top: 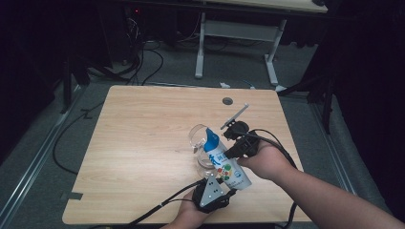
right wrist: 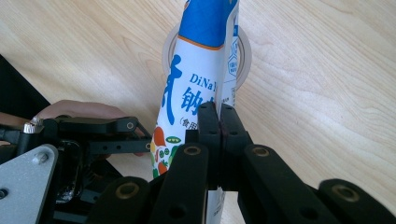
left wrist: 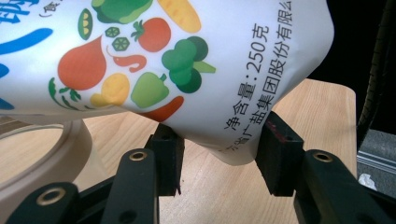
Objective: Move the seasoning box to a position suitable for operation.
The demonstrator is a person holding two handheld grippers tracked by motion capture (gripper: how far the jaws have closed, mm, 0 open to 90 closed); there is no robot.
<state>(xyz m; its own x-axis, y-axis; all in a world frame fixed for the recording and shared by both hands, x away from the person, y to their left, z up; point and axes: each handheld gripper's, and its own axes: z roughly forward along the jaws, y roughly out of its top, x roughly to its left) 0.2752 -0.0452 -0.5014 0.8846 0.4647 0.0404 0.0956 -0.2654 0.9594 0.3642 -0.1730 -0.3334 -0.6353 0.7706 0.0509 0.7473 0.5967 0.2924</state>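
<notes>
Left gripper (top: 224, 187), near the table's (top: 143, 143) front edge, has its jaws partway apart and clamped on the bottom end of the white salt pouch (top: 224, 162). The pouch slants up and away, its blue top over the clear glass (top: 200, 143). Right gripper (top: 229, 153) has its jaws fully closed, pinching the pouch's side seam
</notes>
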